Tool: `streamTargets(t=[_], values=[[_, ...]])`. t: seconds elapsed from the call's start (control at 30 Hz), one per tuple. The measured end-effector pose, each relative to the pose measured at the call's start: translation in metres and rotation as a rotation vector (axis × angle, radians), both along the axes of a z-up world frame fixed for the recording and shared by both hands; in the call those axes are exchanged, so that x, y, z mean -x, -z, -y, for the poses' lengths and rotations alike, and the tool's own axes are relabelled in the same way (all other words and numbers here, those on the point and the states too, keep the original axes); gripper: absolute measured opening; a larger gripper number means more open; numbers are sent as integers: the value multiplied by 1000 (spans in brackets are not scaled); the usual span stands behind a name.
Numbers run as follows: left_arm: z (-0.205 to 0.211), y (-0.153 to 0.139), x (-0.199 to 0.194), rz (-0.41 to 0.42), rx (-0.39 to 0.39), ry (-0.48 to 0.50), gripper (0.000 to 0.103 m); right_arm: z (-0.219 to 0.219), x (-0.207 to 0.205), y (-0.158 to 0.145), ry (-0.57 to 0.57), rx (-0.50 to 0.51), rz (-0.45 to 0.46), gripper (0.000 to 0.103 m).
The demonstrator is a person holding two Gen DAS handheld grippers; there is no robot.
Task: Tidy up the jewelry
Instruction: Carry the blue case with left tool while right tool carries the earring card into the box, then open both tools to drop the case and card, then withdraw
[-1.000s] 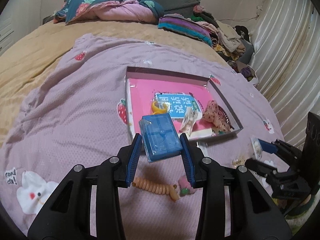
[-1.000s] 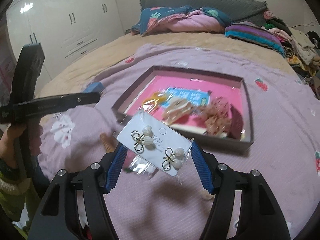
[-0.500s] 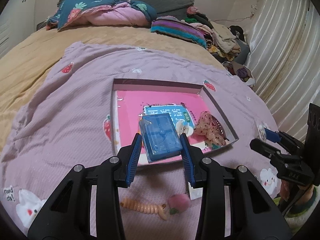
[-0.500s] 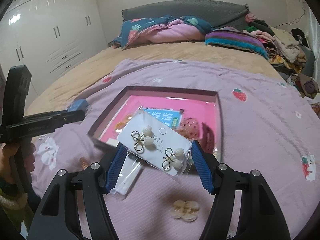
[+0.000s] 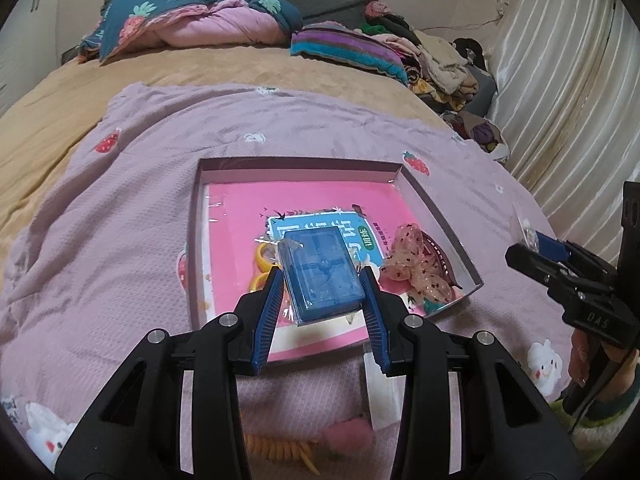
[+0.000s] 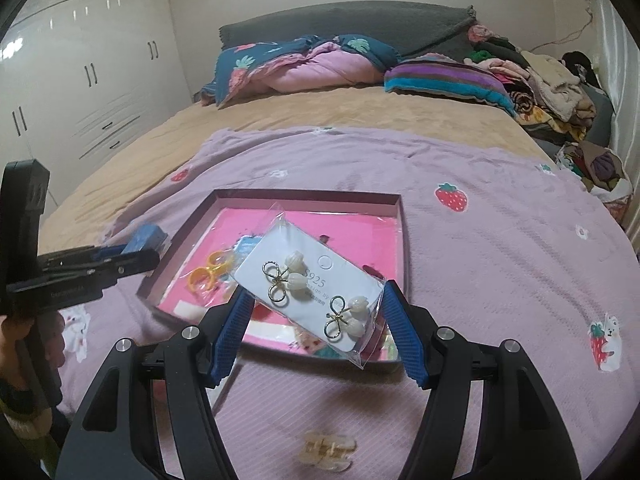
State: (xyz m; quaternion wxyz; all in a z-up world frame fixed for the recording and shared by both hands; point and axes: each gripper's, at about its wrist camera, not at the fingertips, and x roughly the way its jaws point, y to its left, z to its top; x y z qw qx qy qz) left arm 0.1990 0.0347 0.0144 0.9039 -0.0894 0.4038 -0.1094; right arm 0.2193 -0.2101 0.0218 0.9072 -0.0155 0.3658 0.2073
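over bed's tray [image 5: 436, 216], left gripper [image 5: 322, 300] clamps blue box [image 5: 320, 276], right gripper [image 6: 316, 320] clamps earring card [image 6: 308, 288].

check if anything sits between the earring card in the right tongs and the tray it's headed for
Nothing visible blocks it. The earring card, gripped in the right tongs, hangs over the near part of the open tray. The yellow ring lies to the left inside, and the left tongs with the blue box stay at the side.

Left gripper [image 5: 322, 294] clamped; right gripper [image 6: 316, 314] clamped wider.
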Motion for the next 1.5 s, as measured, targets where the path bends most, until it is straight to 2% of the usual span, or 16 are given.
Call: streamTargets(t=[0.53,0.93,1.2,1.5], values=[[13,30,-26,-54,-7,33,31,-7,-40,26,23,25,-54,65],[12,40,-29,-72,-21,32,31,-37,-67,47,-15,60,-108,66],[5,40,-22,-78,-21,16,31,-46,-63,57,-36,47,-151,72],[-2,31,-12,-68,-18,-13,31,-25,-35,35,5,-3,-105,80]])
